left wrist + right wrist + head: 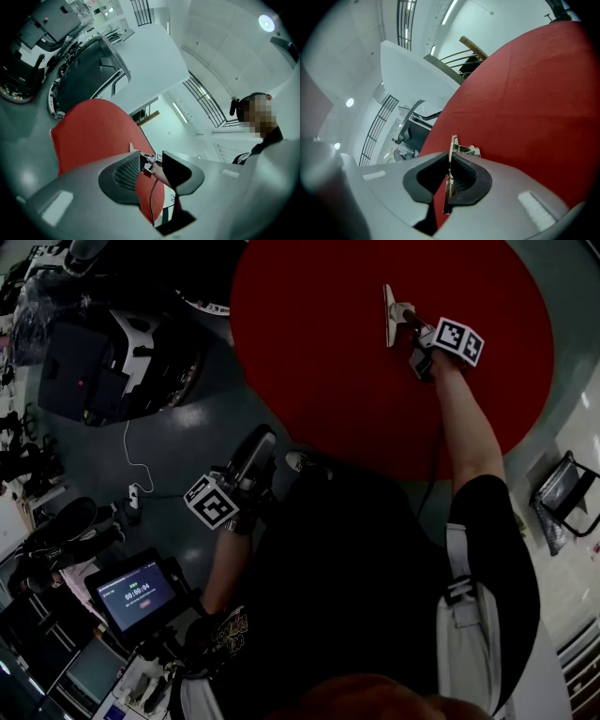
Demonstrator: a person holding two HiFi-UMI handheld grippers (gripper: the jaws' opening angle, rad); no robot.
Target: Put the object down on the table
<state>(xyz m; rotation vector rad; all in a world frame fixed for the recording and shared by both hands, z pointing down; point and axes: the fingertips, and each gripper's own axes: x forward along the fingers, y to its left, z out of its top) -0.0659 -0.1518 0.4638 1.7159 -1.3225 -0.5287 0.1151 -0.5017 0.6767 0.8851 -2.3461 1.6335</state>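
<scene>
Red table (328,381) beneath right tool (449,180) pinching a metal plate (453,146); left tool (151,165) spread.

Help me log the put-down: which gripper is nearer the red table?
Right. The right gripper is over the red table, jaws shut on a thin metal piece. The left gripper hangs beside its edge, jaws apart and empty.

Lit screen (139,594) glowing near left, a white cable (131,454) snaking over the grey floor (216,418), dark chair (565,491) out right.
</scene>
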